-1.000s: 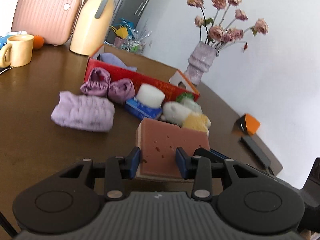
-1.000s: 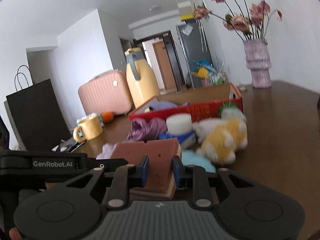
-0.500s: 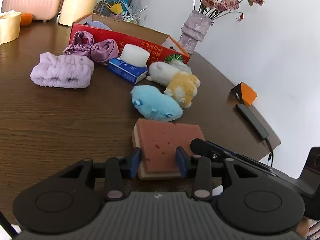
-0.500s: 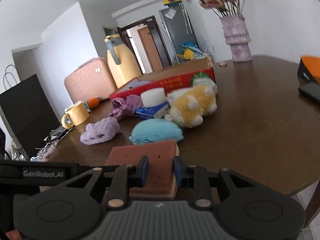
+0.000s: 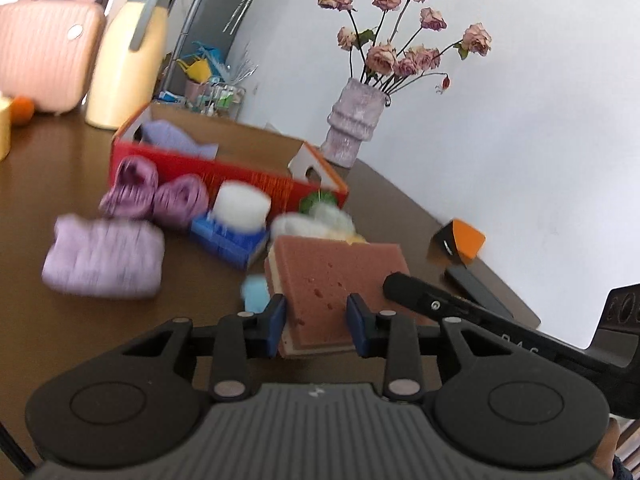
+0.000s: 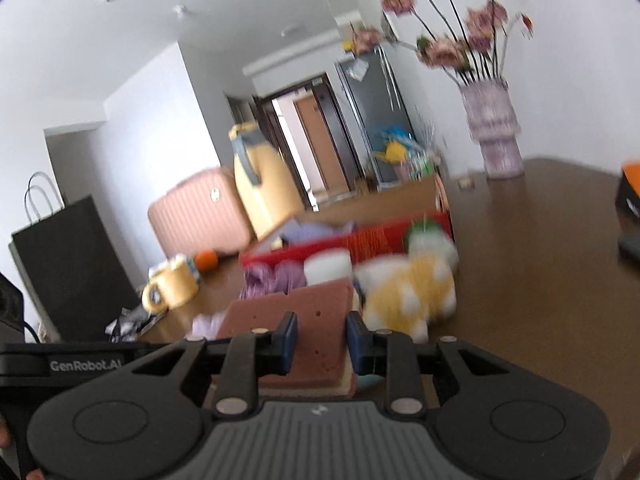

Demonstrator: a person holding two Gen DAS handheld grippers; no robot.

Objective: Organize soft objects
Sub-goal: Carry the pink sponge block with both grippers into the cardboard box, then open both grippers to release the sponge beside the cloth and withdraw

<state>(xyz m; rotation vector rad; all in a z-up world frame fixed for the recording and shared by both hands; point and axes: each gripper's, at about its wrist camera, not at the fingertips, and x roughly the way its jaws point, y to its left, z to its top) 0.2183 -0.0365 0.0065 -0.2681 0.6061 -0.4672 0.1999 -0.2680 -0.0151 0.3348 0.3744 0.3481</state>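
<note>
Lifted off the table [image 5: 60, 152] since half a second ago, the sponge [image 5: 340, 276] hangs between both grippers, left gripper [image 5: 316, 324] tightening and right gripper [image 6: 322, 344] clamped on it, likely sharing its floppy weight toward the red box [image 5: 240, 176].

A dark brown wooden table [image 5: 60, 184] stretches ahead of the fingers, and straight beyond them a red cardboard box [image 5: 240, 174] lies on it. Left of the fingers rest a folded lilac cloth [image 5: 102, 260], two purple bundles [image 5: 154, 198] and a blue packet [image 5: 228, 238] with a white block on top, with a yellow jug [image 5: 128, 52], a pink case [image 5: 44, 44] and an orange fruit [image 5: 22, 110] further off. Right of the fingers sit an orange-and-black box [image 5: 458, 242] and a flat black device [image 5: 478, 292], while a vase of flowers [image 5: 354, 124] stands far ahead on the right.
</note>
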